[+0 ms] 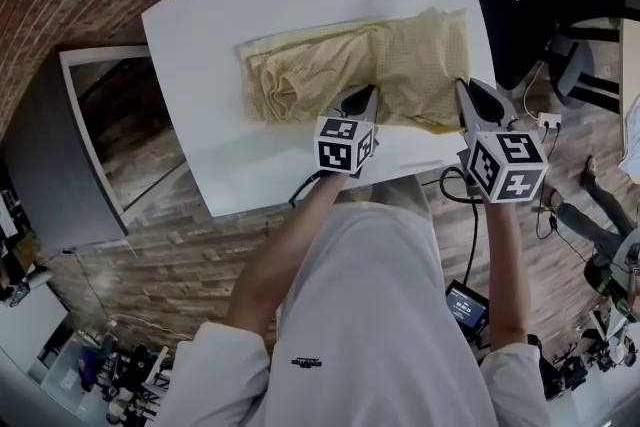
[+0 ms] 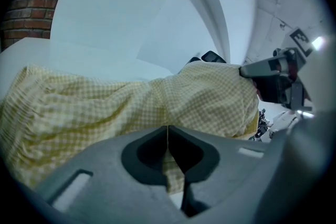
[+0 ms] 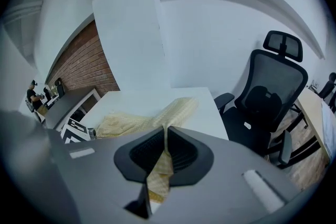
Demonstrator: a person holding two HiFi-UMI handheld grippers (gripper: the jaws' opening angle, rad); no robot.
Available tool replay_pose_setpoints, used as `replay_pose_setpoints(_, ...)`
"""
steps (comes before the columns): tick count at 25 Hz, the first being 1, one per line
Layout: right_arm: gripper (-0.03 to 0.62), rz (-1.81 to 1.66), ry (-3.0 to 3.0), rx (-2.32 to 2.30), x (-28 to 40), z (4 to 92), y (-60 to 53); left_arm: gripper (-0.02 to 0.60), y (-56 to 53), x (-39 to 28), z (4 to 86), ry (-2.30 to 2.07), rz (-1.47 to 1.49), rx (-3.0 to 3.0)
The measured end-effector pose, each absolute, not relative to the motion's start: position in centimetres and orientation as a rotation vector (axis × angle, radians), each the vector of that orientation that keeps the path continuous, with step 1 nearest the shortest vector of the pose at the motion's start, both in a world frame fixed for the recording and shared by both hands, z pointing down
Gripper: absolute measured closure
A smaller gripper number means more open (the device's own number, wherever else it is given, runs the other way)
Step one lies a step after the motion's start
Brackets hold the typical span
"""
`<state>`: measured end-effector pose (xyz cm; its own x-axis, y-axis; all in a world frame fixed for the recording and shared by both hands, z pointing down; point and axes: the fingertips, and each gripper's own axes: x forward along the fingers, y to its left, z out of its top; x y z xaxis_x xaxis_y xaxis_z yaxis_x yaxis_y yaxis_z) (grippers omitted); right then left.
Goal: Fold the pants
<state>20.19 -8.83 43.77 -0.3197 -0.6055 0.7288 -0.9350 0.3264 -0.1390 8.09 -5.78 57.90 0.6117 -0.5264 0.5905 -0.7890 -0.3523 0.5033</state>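
Along the front edge of the white table [image 1: 220, 35], the left gripper [image 1: 362, 98] pinches a fold of the yellow checked pants [image 1: 410, 50], jaws closed; the right gripper [image 1: 468, 93] clamps their right end.

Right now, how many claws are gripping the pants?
2. The left claw is shut on the near edge of the pants, around the middle; the right claw is shut on their near right corner. Fabric shows between both sets of jaws.
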Motion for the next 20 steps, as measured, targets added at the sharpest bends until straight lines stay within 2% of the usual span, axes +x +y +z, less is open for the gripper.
replay_pose_setpoints(20, 0.565, 0.635, -2.117, 1.229, 11.3, 39.8, -7.7, 0.577, -3.5, -2.9, 50.9, -1.202, 0.409, 2.073)
